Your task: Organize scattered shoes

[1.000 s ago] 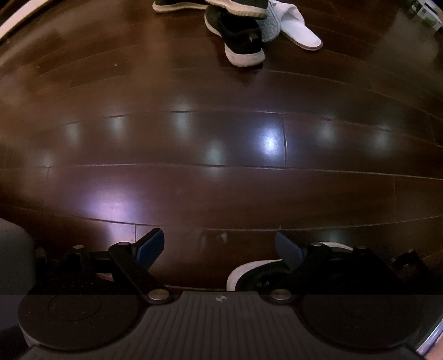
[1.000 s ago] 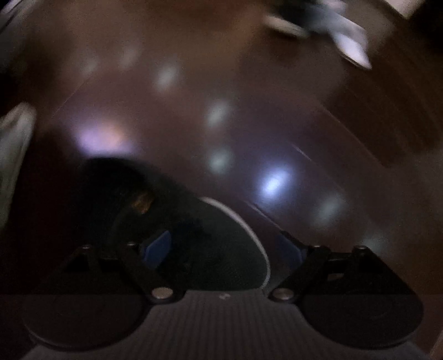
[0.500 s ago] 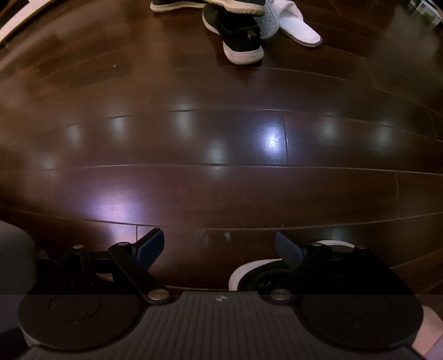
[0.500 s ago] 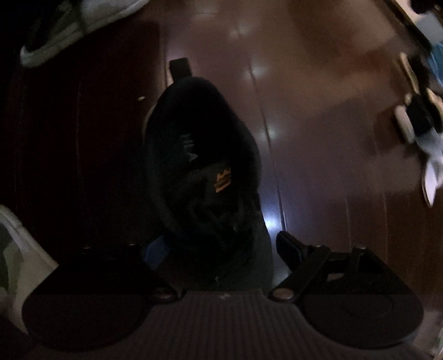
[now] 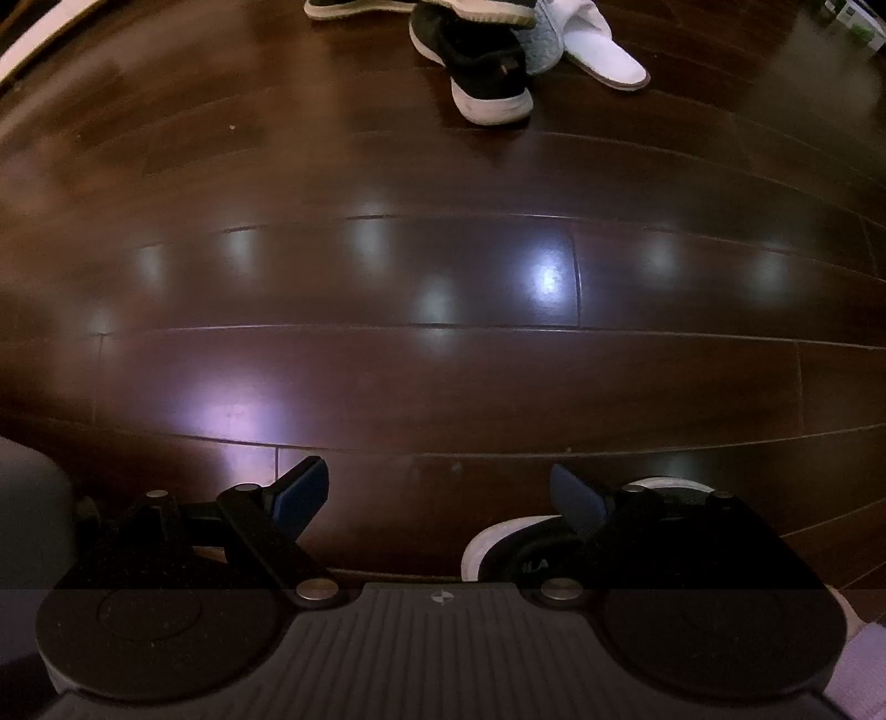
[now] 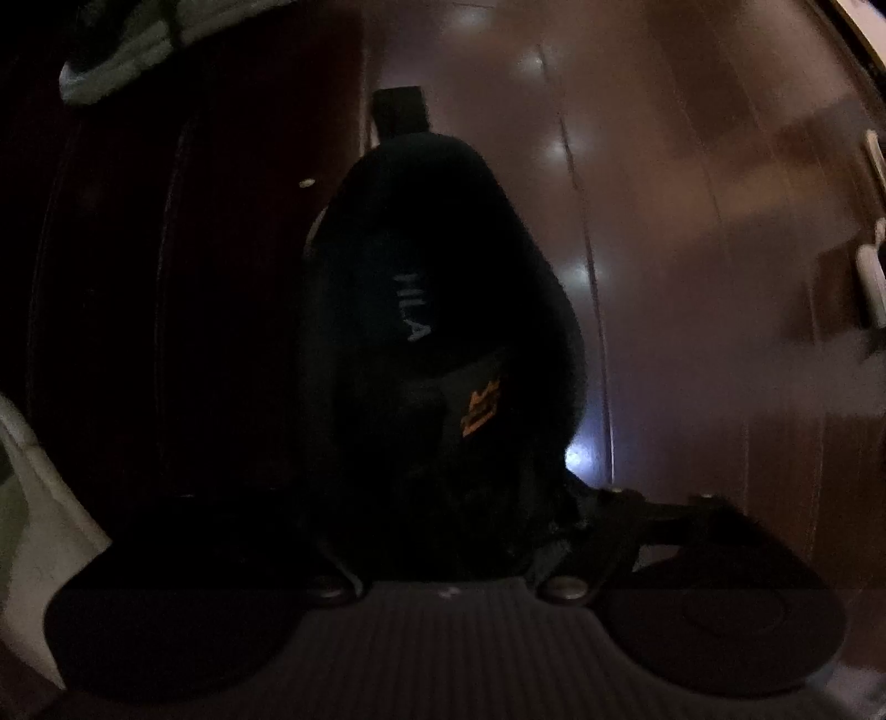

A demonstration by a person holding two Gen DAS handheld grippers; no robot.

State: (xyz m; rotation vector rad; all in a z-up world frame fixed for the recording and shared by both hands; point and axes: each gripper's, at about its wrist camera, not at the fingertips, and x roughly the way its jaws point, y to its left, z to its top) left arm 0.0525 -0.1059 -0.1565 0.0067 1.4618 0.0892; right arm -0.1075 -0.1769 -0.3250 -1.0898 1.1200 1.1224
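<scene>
Hovering low over a dark, glossy wooden floor (image 5: 443,277), the left gripper (image 5: 437,498) has its two blue-padded fingers spread wide with only bare boards between them. Just beside its right finger, at the lower right of the left wrist view, the white-soled edge of a black shoe (image 5: 498,540) peeks out from under the gripper body. Far ahead, at the top of that view, a scattered pile of shoes lies on the floor: a black sneaker with a white sole (image 5: 482,77), a grey knit shoe (image 5: 540,47) touching it, and a white slipper (image 5: 601,55) just to the right. In the right wrist view, the scene is very dim. A black shoe with pale lettering and an orange tongue label (image 6: 443,332) fills the middle, its heel loop pointing away, sitting right at the right gripper (image 6: 443,548). The shoe hides the fingertips, so whether the jaws grip it cannot be told. A pale shoe (image 6: 127,44) lies at the upper left, well apart from the black one.
</scene>
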